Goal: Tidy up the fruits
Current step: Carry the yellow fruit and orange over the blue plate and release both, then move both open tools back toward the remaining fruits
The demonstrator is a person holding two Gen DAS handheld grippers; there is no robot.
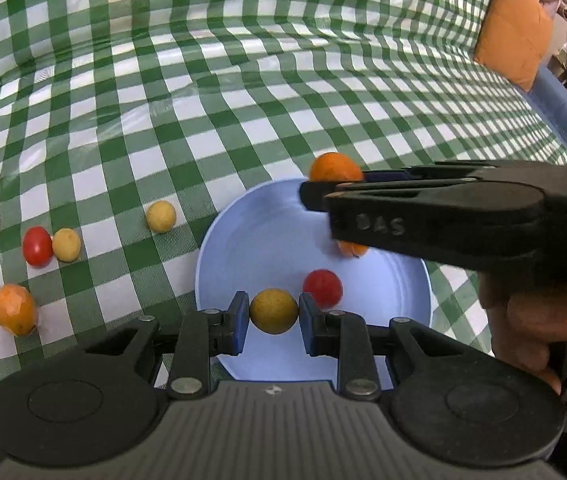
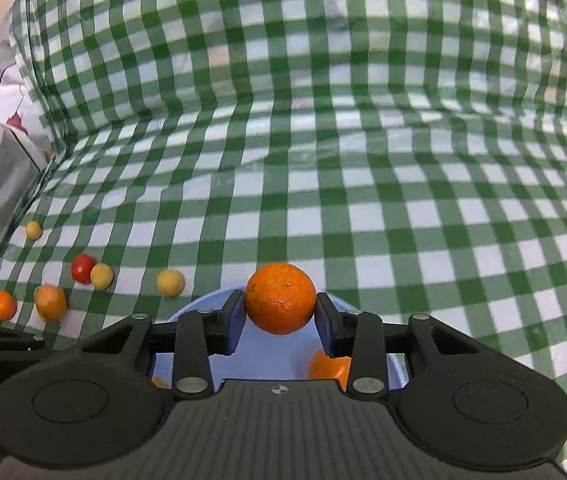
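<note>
My left gripper (image 1: 273, 312) is shut on a small yellow-brown round fruit (image 1: 273, 311), held just above the near part of a light blue bowl (image 1: 211, 248). In the bowl lie a red tomato (image 1: 322, 288) and an orange fruit (image 1: 352, 249), the latter half hidden. My right gripper (image 1: 323, 196) reaches in from the right over the bowl's far rim. In its own view the right gripper (image 2: 280, 308) is shut on a round orange (image 2: 280, 298) above the bowl (image 2: 199, 306). Another orange fruit (image 2: 327, 364) lies below it in the bowl.
Loose fruits lie on the green checked cloth (image 1: 243, 100) left of the bowl: two yellow ones (image 1: 160, 216) (image 1: 66, 244), a red tomato (image 1: 37, 246) and an orange one (image 1: 15, 309). An orange cushion (image 1: 513, 28) sits far right. A hand (image 1: 539, 332) holds the right gripper.
</note>
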